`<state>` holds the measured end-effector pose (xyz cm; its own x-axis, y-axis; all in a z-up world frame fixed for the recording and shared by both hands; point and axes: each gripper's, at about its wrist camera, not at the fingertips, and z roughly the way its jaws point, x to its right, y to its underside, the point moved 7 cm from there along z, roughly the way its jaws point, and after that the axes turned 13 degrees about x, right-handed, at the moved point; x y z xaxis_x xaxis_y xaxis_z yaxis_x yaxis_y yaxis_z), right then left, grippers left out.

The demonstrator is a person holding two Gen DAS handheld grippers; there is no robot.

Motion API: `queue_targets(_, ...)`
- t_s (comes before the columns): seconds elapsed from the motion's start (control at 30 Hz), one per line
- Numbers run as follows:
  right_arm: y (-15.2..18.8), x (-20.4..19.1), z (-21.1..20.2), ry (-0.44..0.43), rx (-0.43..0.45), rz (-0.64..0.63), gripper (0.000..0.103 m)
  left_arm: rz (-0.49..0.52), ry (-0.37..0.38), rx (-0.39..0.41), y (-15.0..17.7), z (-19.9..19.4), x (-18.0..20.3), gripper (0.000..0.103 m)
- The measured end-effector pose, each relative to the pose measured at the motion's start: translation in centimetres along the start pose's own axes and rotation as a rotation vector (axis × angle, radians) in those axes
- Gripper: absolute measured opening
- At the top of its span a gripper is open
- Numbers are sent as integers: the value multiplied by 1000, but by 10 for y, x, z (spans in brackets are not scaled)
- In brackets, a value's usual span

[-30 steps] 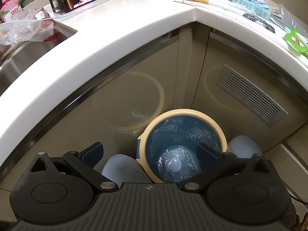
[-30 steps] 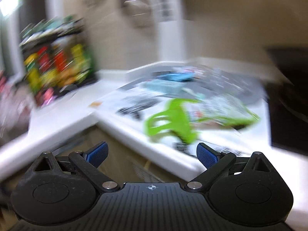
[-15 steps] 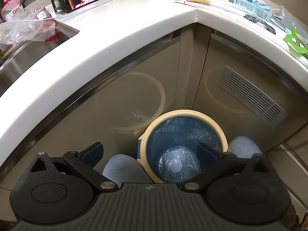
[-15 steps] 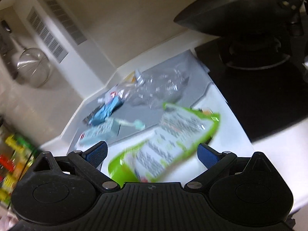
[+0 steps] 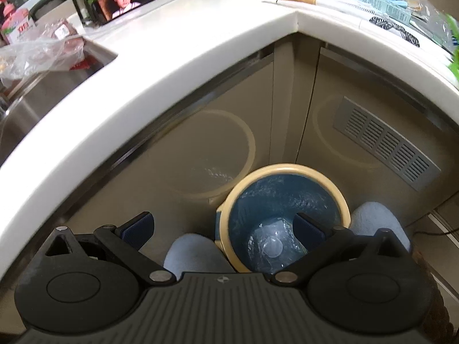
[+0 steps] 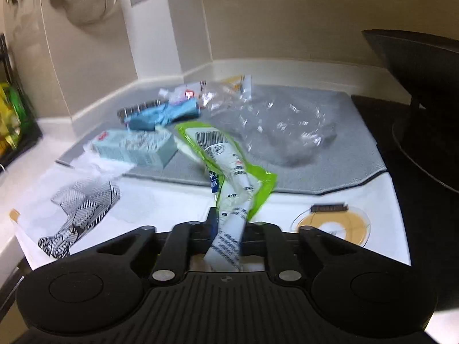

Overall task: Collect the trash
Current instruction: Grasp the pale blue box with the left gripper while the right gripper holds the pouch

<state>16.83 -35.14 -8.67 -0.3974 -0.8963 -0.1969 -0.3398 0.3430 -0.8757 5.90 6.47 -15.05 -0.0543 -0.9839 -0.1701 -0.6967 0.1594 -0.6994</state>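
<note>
Right gripper (image 6: 228, 229): jaws have just been closing and now pinch the near end of a green-and-white wrapper (image 6: 229, 177), which runs from between the pads up toward 12 o'clock, its far end over the front edge of a grey mat (image 6: 344, 154). On the white counter (image 6: 160, 203) at 9 o'clock of the pinch lies a black-and-white striped paper (image 6: 83, 206); at 3 o'clock, a clear round lid with a yellow ring (image 6: 332, 225). Farther out on the mat: a pale blue box (image 6: 134, 150) at 10 o'clock, a crumpled blue wrapper (image 6: 166, 114) beyond it, and a clear crinkled plastic bag (image 6: 275, 123) at 1 o'clock. A black pan (image 6: 424, 86) sits at far right.

Left gripper (image 5: 223, 226): jaws wide apart, nothing between them, pointing down at the floor. A yellow-rimmed bin (image 5: 287, 218) with a blue liner stands just past the right finger, against the cabinet corner, a clear plastic piece at its bottom. A blue slipper (image 5: 195, 253) shows on its left side, and another on its right. A phone (image 5: 123, 0) leans at 11 o'clock on the far counter.
</note>
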Motion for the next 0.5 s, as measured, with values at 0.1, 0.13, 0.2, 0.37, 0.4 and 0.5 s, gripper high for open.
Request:
queue_targets(0.1, -16, 18, -2, -40, 75, 14, 12, 16, -12, 40, -20, -4, 6, 103)
queue_targets(0.13, -19, 25, -1, -50, 94, 26, 12, 20, -14, 56, -27, -5, 8, 103)
queue_targets(0.2, -23, 38, 0, -78, 118, 43, 12, 23, -11, 79, -42, -7, 16, 103)
queue_targets(0.37, -22, 61, 7, -180, 126, 115, 13, 31, 24, 80, -71, -6, 38, 103)
queue_targets(0.4, -23, 62, 7, -212, 130, 130, 13, 34, 28, 83, -75, -5, 41, 103)
queue_targets(0.5, -26, 60, 9, -277, 143, 145, 13, 35, 43, 95, -98, -3, 57, 103)
